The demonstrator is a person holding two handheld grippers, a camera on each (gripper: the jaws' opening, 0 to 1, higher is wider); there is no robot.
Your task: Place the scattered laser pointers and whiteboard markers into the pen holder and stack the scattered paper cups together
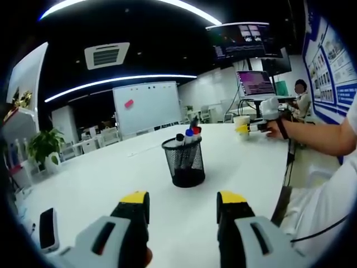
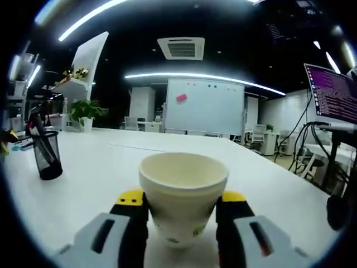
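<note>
Right tongs (image 2: 181,215) clamped on the cream paper cup (image 2: 183,192) standing upright on the white counter (image 2: 100,167), presumably for stacking, while left tongs (image 1: 182,209) hover apart before the black mesh pen holder (image 1: 184,162) already containing markers (image 1: 188,135).

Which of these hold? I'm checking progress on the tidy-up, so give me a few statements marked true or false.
1. The black mesh pen holder stands upright on the white table. True.
2. The pen holder is empty. False: markers with blue, red and black caps stick out of it.
3. The right gripper has the cream paper cup between its jaws. True.
4. The left gripper holds a marker. False: its jaws are open with nothing between them.
</note>
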